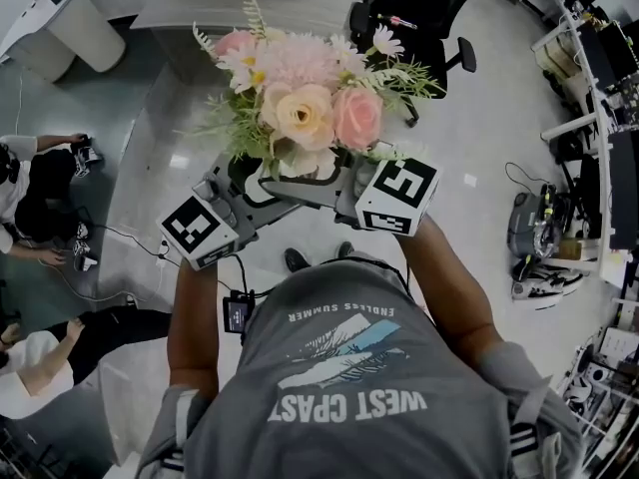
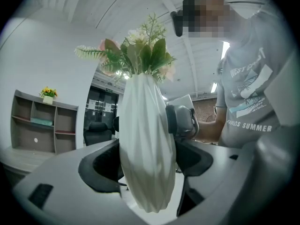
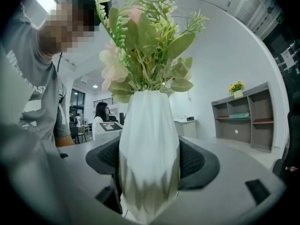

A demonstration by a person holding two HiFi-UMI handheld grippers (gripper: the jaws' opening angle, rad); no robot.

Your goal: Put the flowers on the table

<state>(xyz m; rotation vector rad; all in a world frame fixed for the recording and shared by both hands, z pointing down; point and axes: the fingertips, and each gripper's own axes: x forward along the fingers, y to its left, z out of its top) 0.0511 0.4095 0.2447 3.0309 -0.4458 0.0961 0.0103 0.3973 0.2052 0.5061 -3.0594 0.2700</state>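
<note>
A bunch of pink and cream flowers (image 1: 310,108) stands in a white faceted vase (image 1: 292,171), held in the air in front of the person's chest. My left gripper (image 1: 243,186) and right gripper (image 1: 344,186) clamp the vase from opposite sides. In the left gripper view the vase (image 2: 145,144) stands upright and fills the gap between the dark pads (image 2: 101,168). In the right gripper view the vase (image 3: 149,149) sits the same way between the pads (image 3: 199,162), with leaves above it. Both grippers point level.
A grey tabletop (image 1: 240,8) lies ahead, beyond the flowers, with a black office chair (image 1: 419,13) to its right. People sit on the floor at the left (image 1: 35,203). Cluttered desks (image 1: 599,78) line the right side. An open shelf unit (image 3: 248,118) stands by the wall.
</note>
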